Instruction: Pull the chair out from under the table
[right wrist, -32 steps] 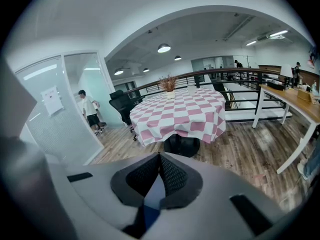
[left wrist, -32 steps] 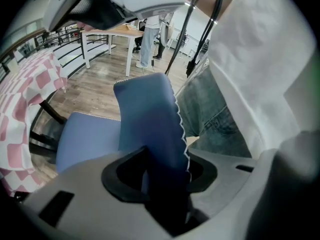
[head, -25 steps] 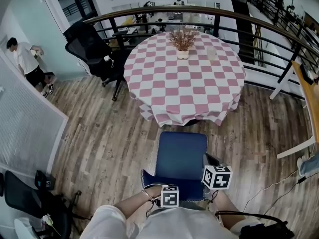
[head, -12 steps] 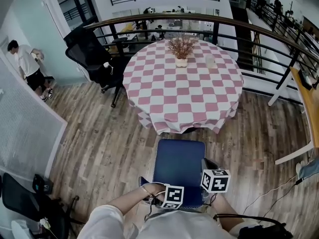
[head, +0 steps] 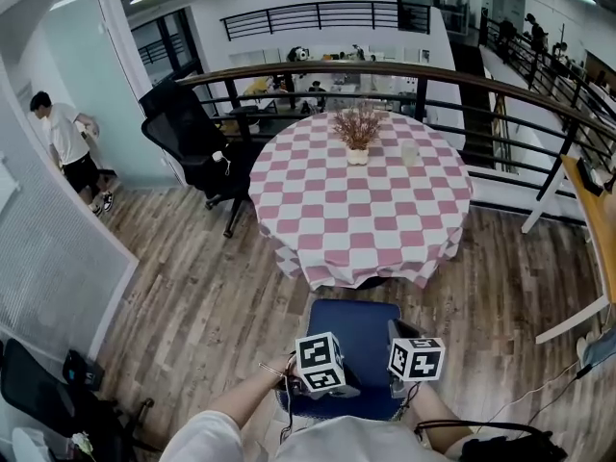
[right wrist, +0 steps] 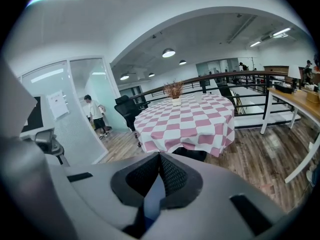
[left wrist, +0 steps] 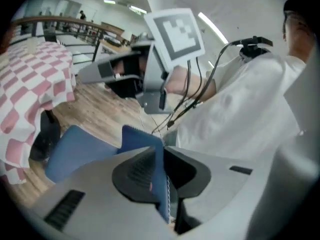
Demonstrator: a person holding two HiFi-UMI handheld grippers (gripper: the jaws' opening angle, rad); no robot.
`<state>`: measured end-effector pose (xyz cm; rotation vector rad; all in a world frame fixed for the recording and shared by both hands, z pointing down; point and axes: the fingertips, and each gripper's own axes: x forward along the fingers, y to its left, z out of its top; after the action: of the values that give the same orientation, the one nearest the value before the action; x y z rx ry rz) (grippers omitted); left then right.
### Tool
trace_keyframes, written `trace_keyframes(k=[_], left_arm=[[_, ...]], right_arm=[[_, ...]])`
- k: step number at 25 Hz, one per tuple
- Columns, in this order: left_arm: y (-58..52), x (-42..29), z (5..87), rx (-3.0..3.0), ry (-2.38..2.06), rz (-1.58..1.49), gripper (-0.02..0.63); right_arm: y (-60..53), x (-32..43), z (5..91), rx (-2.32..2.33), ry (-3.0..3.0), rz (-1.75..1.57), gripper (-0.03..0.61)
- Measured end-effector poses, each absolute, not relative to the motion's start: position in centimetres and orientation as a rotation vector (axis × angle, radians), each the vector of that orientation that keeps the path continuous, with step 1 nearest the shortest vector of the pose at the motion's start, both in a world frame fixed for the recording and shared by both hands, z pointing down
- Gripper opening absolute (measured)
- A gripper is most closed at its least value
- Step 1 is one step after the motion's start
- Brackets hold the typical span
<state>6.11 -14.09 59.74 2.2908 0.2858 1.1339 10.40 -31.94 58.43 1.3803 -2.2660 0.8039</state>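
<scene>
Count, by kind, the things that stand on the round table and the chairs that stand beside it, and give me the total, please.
Vase of dried flowers: 1
Pale cup: 1
Chairs: 2, the blue chair and the black office chair
Total: 4

Left gripper (left wrist: pixel 162 156) just closing onto the chair back (left wrist: pixel 140 138) — right gripper (right wrist: pixel 159 158) clamped on it too.
</scene>
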Motion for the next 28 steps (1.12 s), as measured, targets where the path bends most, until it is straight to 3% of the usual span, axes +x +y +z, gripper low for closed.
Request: trace_keyframes(k=[3,10,21,28], left_arm=[[-16.0,7.3,57.3,2.426,0.179,0.988,0.005],[-21.1,8.7,50.1,2.65,-0.179,0.644,0.005],[-32.9,0.0,44.5,2.377,-1.816,0.15,0.005],[-33.3,-1.5,47.1,2.245,-2.009,0.104,0.005]], right_arm=[[-32.5,10.3,57.0,1.386,-2.289,0.755,0.017],[-33.8,10.3,53.6,1.416,-2.341,0.647,0.017],[-35.2,10.0,49.1,1.572,-2.419,0.454,0.017],[-35.1,8.2,48.0,1.574,-2.475,0.394,0.017]])
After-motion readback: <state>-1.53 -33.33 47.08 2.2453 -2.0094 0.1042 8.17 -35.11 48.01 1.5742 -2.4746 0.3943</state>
